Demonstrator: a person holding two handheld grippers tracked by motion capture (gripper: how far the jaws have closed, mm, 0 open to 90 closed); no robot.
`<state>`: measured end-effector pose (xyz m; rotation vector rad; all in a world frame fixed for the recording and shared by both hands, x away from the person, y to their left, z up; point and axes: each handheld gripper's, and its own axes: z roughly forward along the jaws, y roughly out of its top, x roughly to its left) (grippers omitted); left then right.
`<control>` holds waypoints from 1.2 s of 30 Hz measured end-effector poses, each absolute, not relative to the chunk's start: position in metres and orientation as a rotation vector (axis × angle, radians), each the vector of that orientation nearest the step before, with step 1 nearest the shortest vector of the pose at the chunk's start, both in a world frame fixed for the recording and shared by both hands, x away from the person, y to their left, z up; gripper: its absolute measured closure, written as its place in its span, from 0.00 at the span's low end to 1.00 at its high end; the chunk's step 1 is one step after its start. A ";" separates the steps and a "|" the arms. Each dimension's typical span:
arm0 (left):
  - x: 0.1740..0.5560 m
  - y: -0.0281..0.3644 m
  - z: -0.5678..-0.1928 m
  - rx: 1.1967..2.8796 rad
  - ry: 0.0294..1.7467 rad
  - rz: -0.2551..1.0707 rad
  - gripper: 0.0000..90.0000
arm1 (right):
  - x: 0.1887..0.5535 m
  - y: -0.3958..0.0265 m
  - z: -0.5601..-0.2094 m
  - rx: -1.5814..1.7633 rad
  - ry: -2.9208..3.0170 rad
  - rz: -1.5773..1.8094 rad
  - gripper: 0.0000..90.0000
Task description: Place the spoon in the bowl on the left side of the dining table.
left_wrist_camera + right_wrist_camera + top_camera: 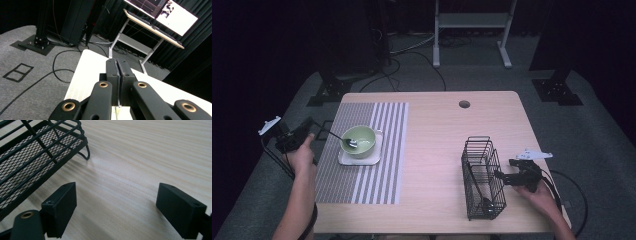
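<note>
Two tongs: left (117,75) closed, right (116,211) wide apart beside basket (30,157).

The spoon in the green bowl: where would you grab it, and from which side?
By its dark handle, coming from the left. The spoon head lies inside the bowl, while the handle sticks out over the rim, up and leftward, free of anything around it.

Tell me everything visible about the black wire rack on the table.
The rack is black metal wire: upright bars form its open-topped sides, and the right gripper view shows a fine mesh floor raised on small looped wire feet. It stands upright on the bare wood table, toward the near right. A dark utensil leans inside it. The right hand-held gripper sits close beside it, jaws open; contact cannot be told.
</note>
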<state>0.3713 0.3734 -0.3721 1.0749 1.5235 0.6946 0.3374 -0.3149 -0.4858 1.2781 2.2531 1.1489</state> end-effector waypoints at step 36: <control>0.378 0.365 -0.394 1.101 1.553 0.658 0.97 | 0.338 -0.315 -0.486 1.280 2.253 1.158 0.17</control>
